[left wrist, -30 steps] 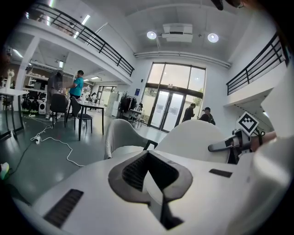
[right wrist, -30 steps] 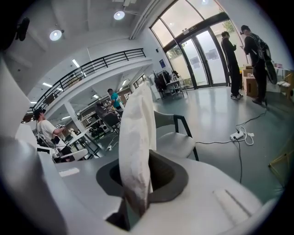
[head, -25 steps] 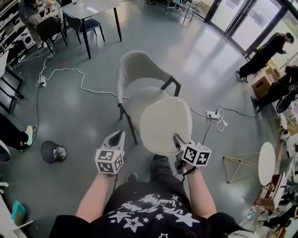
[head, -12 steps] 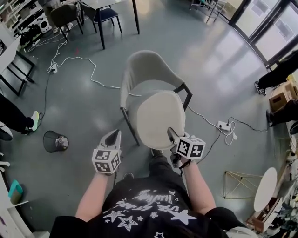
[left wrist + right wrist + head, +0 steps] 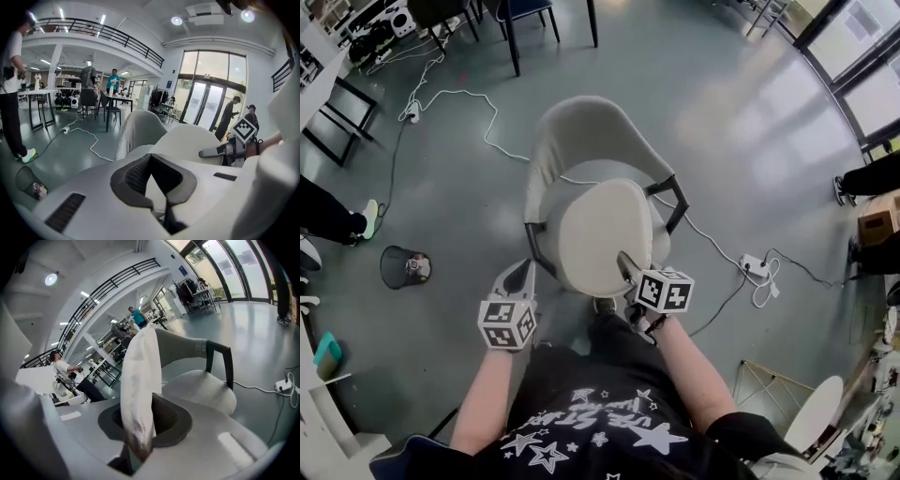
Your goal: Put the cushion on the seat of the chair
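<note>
cushion: round pad (image 5: 600,234), off-white and plain, about the same pale tone as the chair, and it looks thin and a bit floppy
where it is: up in the air right over the seat of the chair (image 5: 581,127), covering most of it in the head view; I honestly can't tell if its far edge touches the seat
right gripper: right gripper (image 5: 623,261) is clamped on the cushion's near rim, with the pads pinching the fabric
left gripper: left gripper (image 5: 517,275) hangs just left of the cushion and doesn't touch it; its jaws sit a little apart with nothing between them
head view only: shows the whole layout, with a white cable (image 5: 459,98) snaking over the grey floor behind the chair, a black bin (image 5: 403,267) off to the left and a power strip (image 5: 755,265) to the right
right gripper view only: shows the cushion edge-on, so you see how slim it is, and the pinched rim looks darker; the seat and a black armrest sit beyond it
left gripper view only: shows the cushion from the side, lying fairly flat, plus people standing around and a mezzanine railing up top
vs a second ago: the chair is more centred in the head view, the cushion covers more of the seat instead of its front right part, and both grippers are nearer the chair
</note>
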Tool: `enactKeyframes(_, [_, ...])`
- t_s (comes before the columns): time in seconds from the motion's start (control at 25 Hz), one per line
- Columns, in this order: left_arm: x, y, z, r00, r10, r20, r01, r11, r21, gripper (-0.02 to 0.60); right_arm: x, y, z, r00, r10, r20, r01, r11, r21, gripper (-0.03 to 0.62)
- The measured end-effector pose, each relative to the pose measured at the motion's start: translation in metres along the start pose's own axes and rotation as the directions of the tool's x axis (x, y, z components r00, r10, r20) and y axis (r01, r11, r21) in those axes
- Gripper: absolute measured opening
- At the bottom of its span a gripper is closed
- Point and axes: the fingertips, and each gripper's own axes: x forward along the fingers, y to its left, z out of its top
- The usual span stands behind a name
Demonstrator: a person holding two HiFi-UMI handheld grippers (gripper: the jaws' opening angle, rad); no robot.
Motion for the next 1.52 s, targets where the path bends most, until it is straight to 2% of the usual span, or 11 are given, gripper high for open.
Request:
enactKeyframes(0.36, [0.045,0.001,-0.014,0.995,0.092,-0.042,-0.094,0.994,-0.050,0.006,0.051,-0.028,-0.001,0.989,0.116,-0.092,-0.109,0.992,0.069,0.057])
enactKeyframes(0.6, [0.074,-0.008,-0.031,0.991,0.098,-0.087,-0.102,0.994,-0.043,0.006,0.074,-0.064,-0.012,0.981,0.130,-0.147,-0.111,0.985,0.128,0.057])
enactKeyframes(0.88, [0.100,-0.011,-0.062,0.984,0.102,-0.146,-0.114,0.990,-0.078,0.006,0.093,-0.127,-0.033,0.982,0.020,-0.190,-0.007,0.997,0.071,0.058])
enactKeyframes(1.16, [0.137,-0.030,-0.098,0.978,0.039,-0.203,-0.057,0.995,-0.085,0.006,0.110,-0.179,-0.045,0.974,-0.048,-0.221,0.052,0.999,0.016,0.074])
enactKeyframes(1.36, [0.157,-0.041,-0.124,0.969,-0.004,-0.248,-0.018,0.996,-0.085,0.006,0.119,-0.212,-0.057,0.959,-0.163,-0.233,0.142,0.984,-0.106,0.141])
enactKeyframes(1.52, [0.169,-0.045,-0.138,0.963,-0.028,-0.269,0.007,0.997,-0.082,0.006,0.127,-0.237,-0.064,0.951,-0.213,-0.225,0.203,0.977,-0.066,0.204])
